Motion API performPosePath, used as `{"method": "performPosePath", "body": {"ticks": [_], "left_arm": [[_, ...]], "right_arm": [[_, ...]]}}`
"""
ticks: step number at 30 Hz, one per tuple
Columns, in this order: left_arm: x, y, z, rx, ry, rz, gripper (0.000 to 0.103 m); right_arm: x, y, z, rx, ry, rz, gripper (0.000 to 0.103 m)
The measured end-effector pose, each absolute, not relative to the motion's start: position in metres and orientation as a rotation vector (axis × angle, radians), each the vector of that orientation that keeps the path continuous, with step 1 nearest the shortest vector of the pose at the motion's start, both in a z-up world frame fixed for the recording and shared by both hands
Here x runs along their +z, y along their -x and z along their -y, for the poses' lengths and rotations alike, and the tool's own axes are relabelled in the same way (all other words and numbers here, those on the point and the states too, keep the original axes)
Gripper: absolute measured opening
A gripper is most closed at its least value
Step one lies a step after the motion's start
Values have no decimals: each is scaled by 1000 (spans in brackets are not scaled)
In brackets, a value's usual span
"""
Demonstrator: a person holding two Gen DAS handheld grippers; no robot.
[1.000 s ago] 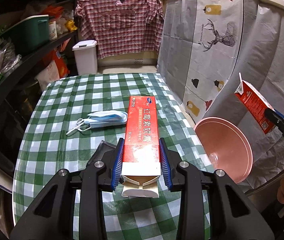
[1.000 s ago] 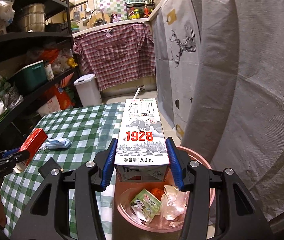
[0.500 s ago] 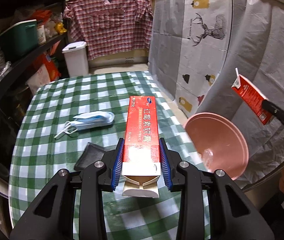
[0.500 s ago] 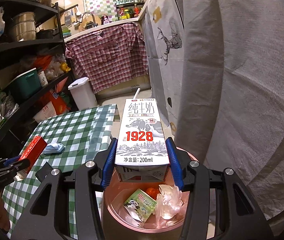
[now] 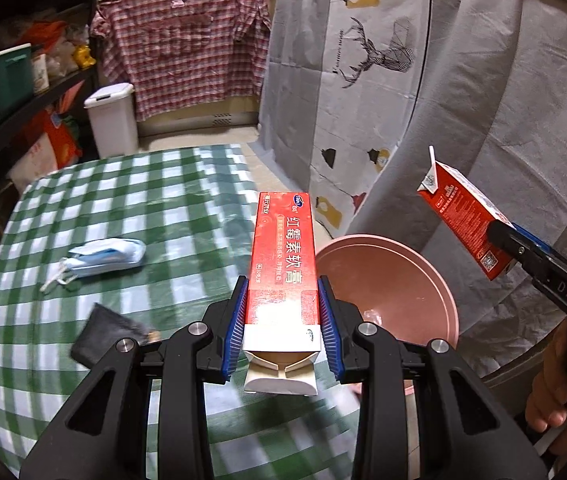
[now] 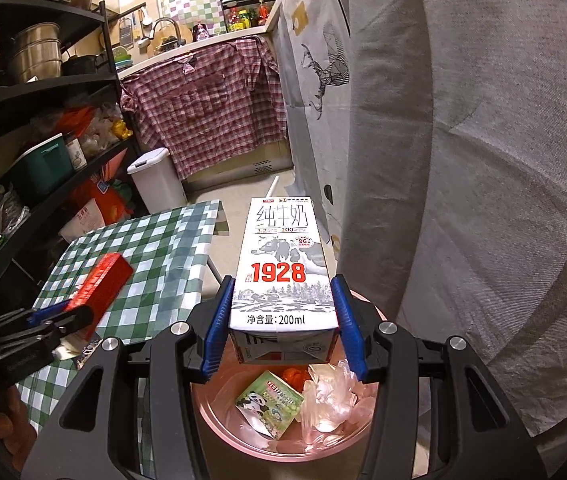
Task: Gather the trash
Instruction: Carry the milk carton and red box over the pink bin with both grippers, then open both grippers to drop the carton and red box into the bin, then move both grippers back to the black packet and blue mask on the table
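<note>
The milk carton (image 6: 283, 276) is probably light, stiff card that dents if squeezed — the right claw (image 6: 282, 330) pinches its base flanks above the pink bin (image 6: 367, 436). It is white with red "1928". The left claw (image 5: 282, 330) pinches a red ointment box (image 5: 283, 258) by its open near end, over the tabletop (image 5: 131, 208) edge — likely flimsy.

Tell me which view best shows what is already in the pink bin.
The right wrist view: it looks down into the bin, showing a green panda carton, crumpled clear plastic and something orange. The left wrist view shows the bin obliquely, contents mostly hidden.
</note>
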State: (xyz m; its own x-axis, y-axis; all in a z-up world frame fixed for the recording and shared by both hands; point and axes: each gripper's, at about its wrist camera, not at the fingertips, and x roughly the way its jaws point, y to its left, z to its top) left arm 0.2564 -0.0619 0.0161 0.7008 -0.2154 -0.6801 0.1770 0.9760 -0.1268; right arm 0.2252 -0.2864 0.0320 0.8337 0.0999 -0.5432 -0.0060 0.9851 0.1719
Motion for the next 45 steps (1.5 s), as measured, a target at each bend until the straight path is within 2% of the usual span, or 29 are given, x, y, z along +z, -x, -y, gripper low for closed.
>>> {"method": "performPosePath", "body": {"ticks": [13, 31, 32, 34, 35, 45], "left_arm": [[2, -276, 113, -330, 42, -806, 34], [-17, -299, 135, -340, 53, -850, 34], [-17, -301, 135, -341, 59, -847, 36], [-16, -304, 136, -341, 61, -848, 47], [-16, -305, 136, -345, 61, -847, 49], [18, -279, 94, -334, 16, -791, 48]], "right_arm": [[24, -237, 295, 36, -200, -620, 49], [10, -255, 301, 19, -216, -674, 50], [8, -256, 301, 15, -215, -682, 51], [4, -260, 302, 9, -219, -702, 63], [2, -260, 302, 8, -222, -706, 63], [8, -253, 296, 4, -199, -657, 61]]}}
